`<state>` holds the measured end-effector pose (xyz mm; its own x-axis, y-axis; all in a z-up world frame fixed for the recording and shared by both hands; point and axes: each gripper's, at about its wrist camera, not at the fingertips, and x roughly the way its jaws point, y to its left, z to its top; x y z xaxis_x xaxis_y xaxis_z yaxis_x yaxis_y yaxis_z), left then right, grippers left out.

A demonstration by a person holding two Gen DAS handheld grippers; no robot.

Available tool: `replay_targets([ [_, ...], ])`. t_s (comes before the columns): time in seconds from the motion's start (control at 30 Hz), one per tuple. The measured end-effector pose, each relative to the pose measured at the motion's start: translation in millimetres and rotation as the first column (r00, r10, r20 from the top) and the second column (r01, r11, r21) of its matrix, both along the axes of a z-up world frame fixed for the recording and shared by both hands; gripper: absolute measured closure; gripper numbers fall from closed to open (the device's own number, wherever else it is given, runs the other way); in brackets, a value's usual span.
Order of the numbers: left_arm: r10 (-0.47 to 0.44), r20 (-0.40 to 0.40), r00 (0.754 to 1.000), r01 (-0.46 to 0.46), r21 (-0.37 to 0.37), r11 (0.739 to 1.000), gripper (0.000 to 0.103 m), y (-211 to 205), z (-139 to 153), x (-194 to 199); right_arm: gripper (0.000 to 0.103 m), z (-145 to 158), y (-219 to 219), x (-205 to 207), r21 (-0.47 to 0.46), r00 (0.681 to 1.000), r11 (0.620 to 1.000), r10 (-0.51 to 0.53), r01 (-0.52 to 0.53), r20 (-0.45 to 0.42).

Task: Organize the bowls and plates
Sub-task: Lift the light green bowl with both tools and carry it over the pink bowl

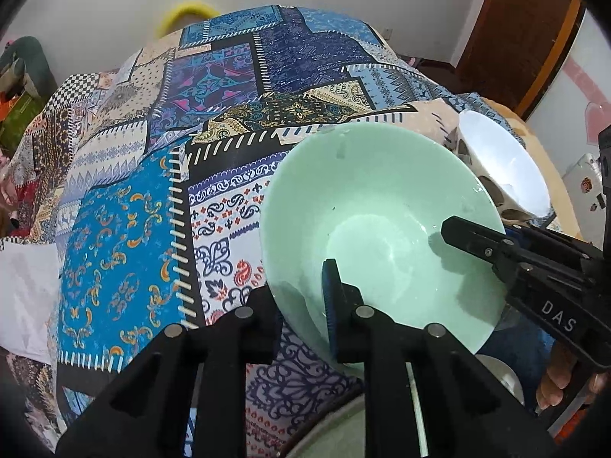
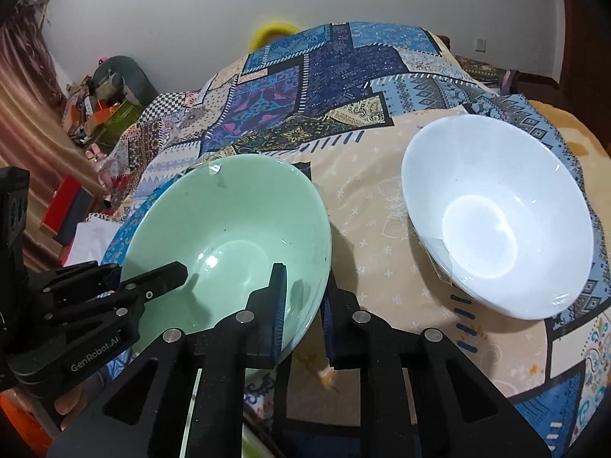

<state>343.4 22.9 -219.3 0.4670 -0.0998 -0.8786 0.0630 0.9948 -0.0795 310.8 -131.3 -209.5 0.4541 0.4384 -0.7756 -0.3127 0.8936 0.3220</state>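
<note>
A mint green bowl is tilted above the patchwork cloth; it also shows in the right wrist view. My left gripper is shut on its near left rim, one finger inside and one outside. My right gripper is shut on its right rim, one finger inside and one outside. The right gripper shows in the left wrist view, reaching in from the right. A white bowl sits tilted on the cloth to the right; it also shows in the left wrist view.
A patchwork cloth covers the bed-like surface. A round greyish rim lies under my left gripper. Clutter and a green object stand at the far left by a curtain. A wooden door is at right.
</note>
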Motion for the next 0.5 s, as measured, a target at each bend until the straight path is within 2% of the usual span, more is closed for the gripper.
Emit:
replay_targets([
  [0.27,0.012,0.044,0.999,-0.011,-0.021,1.0,0.085,0.4,27.8,-26.4,0.088,25.7,0.8,-21.8,-0.007,0.999,1.0,-0.001,0.001,0.051],
  [0.5,0.013,0.113,0.994,-0.014,0.003,1.0,0.085,-1.1,59.9,-58.2,0.088,52.6,3.9,-46.5,-0.013,0.994,1.0,0.003,-0.002,0.107],
])
